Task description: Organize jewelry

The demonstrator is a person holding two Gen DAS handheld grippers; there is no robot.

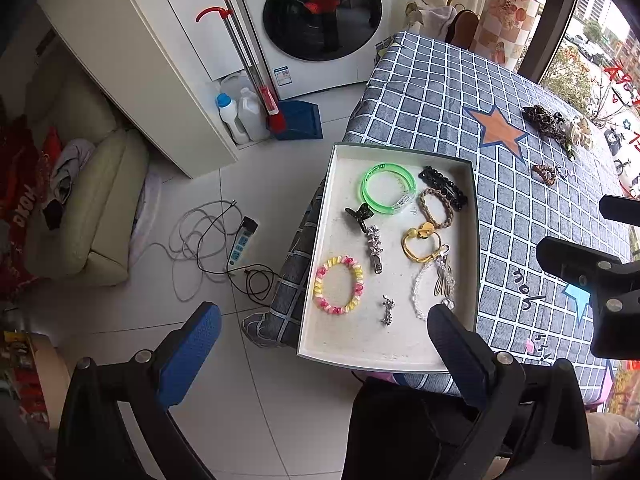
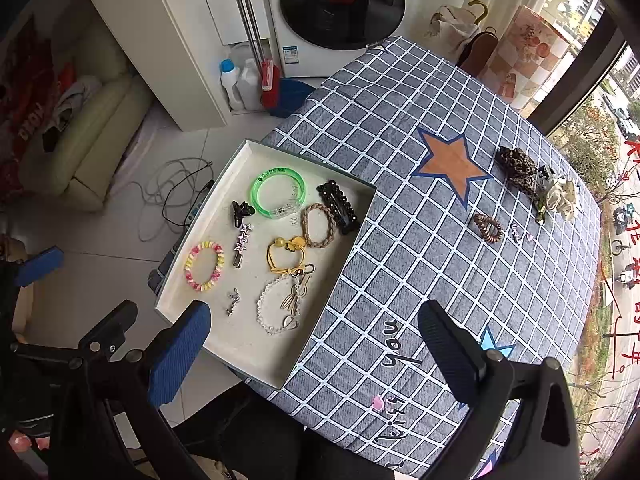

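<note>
Jaws wide on both: our left gripper (image 1: 324, 340) and right gripper (image 2: 314, 336) hold nothing above the tray (image 2: 256, 356). Our left finger hides part of the clear bead bracelet (image 1: 418, 292) inside it. Beyond the tray, a brown coil tie (image 2: 488, 228) and leopard scrunchie (image 2: 518, 170) wait; the tiny pieces beside them we can't identify.

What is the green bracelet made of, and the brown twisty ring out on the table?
The green bracelet in the tray looks like clear, glossy plastic: light shines through it and it has a see-through clasp. The brown coil hair tie on the tablecloth seems to be springy plastic too, wound like a phone cord, though it is small here.
</note>
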